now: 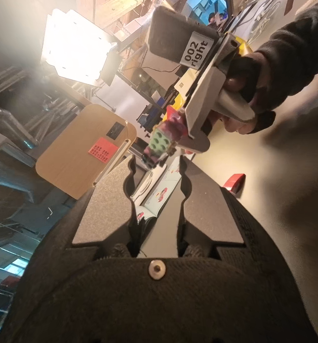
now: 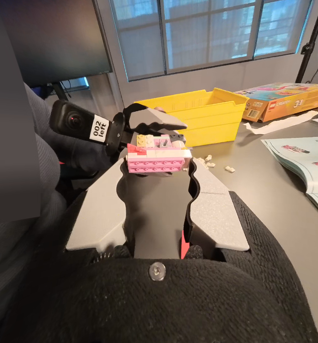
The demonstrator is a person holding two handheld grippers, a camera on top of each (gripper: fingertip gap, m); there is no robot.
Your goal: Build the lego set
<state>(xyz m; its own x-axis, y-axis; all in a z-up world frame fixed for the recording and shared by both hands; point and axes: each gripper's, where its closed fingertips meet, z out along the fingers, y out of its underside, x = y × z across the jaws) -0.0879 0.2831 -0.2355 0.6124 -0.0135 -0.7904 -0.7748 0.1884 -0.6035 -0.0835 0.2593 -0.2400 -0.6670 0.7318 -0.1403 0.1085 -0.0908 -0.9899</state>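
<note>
Pink and white bricks up front: the brick model (image 2: 155, 161) hangs above the grey counter (image 2: 247, 194), caught lengthwise at the very tips of the right gripper (image 2: 157, 162). Its jaws are clamped on the model's two short ends, one pad at nine o'clock and one at three. We read that end-to-end hold as a way to leave the studded top and the pink underside free.

Over to the left gripper (image 1: 157, 158). It comes in from ten o'clock in the right wrist view, one finger above the model and one below. Its own camera shows the jaws apart, with a gap on either side of the blurred model just past the tips. So it brackets the model without pinching, and the weight looks to be with the right side.

The gloved hand (image 1: 247, 104) tilts the right gripper steeply, which probably turns the model's green underside towards the left camera.

Around the action:
- The small pale pieces (image 2: 210, 163) lie on the counter at two o'clock of the model.
- The yellow bin (image 2: 210, 118) stands behind them at one o'clock.
- The printed box (image 2: 284, 100) lies further out at two.
- The open booklet (image 2: 303, 163) lies flat at three, likely kept in easy sight.
- The red tape roll (image 1: 234, 182) sits off to the side.
</note>
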